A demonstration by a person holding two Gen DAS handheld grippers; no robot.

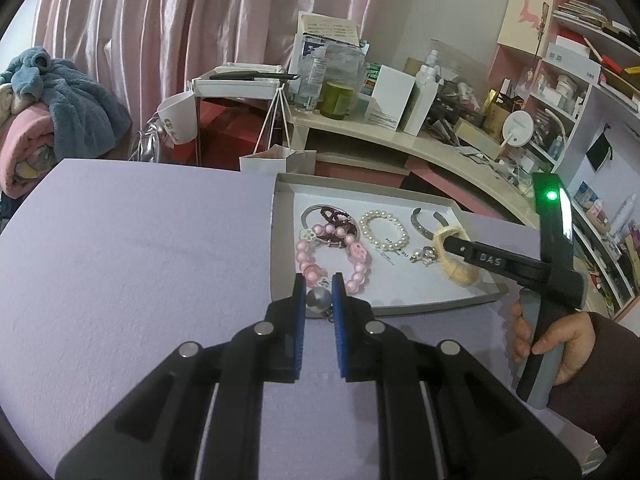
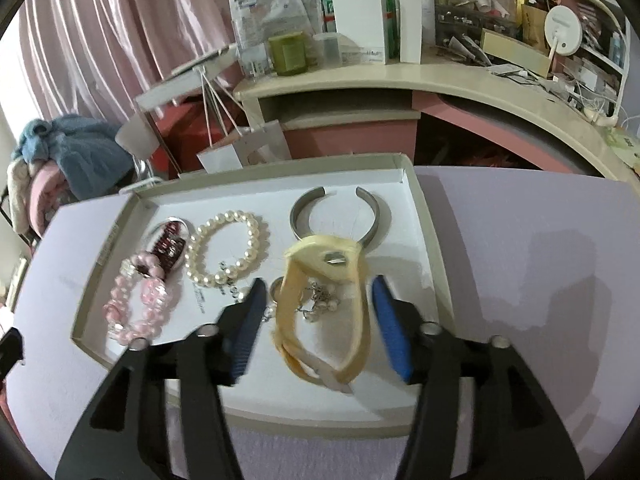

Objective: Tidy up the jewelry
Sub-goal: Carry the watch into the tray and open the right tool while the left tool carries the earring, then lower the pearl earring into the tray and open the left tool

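A shallow white tray (image 1: 285, 184) lies on the lilac table. In it are a pink bead bracelet (image 1: 360, 276), a dark red clip (image 1: 334, 222), a pearl bracelet (image 1: 387, 245), a silver cuff (image 1: 420, 228) and a cream hair loop (image 1: 460, 272). At the tray's near rim, my left gripper (image 1: 319, 282) is shut on a small silver ball (image 1: 319, 299) with a bit of chain under it. My right gripper (image 2: 320, 284) stands open over the tray. The cream hair loop (image 2: 320, 256) lies between its blue pads, untouched, with a small silver charm (image 2: 320, 300) inside the loop.
The lilac table (image 1: 140, 240) stretches bare to the left of the tray. Behind it stand a white paper bag (image 1: 280, 160), a cluttered curved desk (image 1: 440, 148) and shelves (image 1: 580, 80). Bedding (image 1: 52, 112) is piled at far left. A hand (image 1: 560, 344) holds the right gripper's handle.
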